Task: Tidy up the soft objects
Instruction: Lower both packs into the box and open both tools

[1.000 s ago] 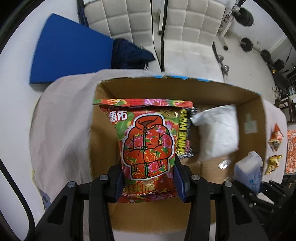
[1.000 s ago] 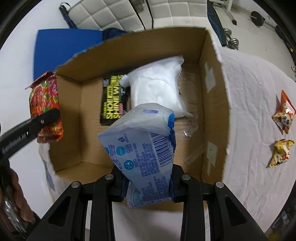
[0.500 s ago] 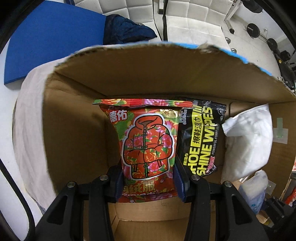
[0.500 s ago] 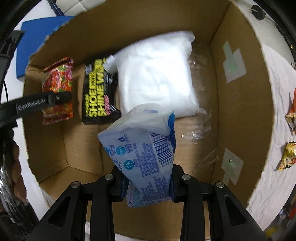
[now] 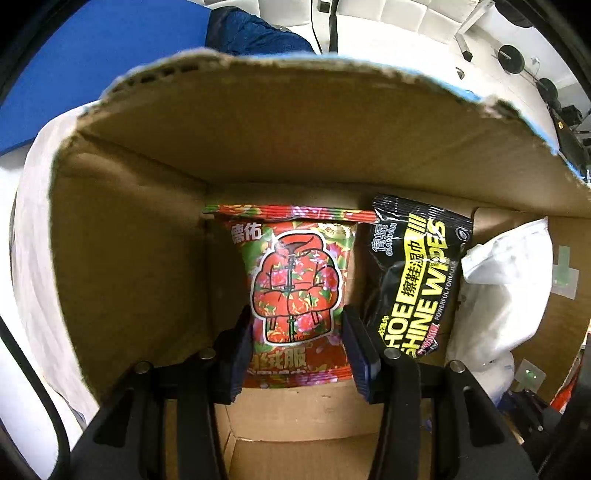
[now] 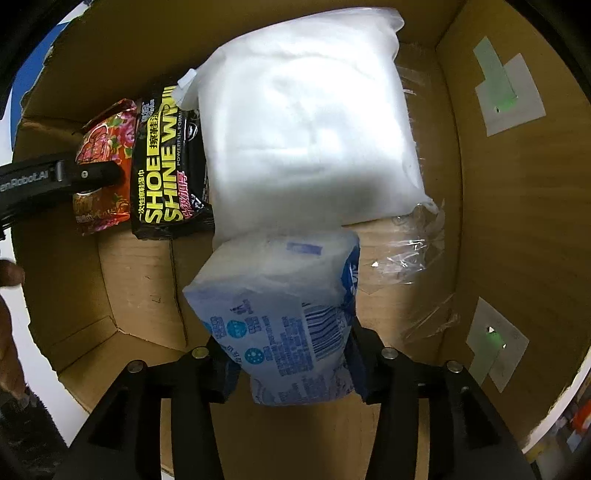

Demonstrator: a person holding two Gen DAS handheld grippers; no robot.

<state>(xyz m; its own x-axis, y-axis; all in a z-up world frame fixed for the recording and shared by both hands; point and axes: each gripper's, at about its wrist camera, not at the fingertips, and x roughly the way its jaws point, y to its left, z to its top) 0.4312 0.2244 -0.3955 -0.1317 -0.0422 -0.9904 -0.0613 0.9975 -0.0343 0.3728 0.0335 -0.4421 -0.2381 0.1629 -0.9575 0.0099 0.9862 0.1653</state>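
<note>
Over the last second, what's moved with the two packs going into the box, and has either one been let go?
Both packs went down into the cardboard box. The left gripper carried the red floral pack from above the rim to the far left corner, beside the black shoe wipes pack. The right gripper lowered the blue tissue pack against the white bag. Neither was let go; wipes and bag stayed put.

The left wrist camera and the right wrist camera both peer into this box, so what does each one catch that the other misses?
Only the left wrist view shows the blue mat and dark bundle beyond the cardboard box. Only the right shows the blue-printed pack in the right hand-held gripper and crumpled clear plastic. Both show the red floral pack in the left hand-held gripper, the shoe wipes and the white bag.
</note>
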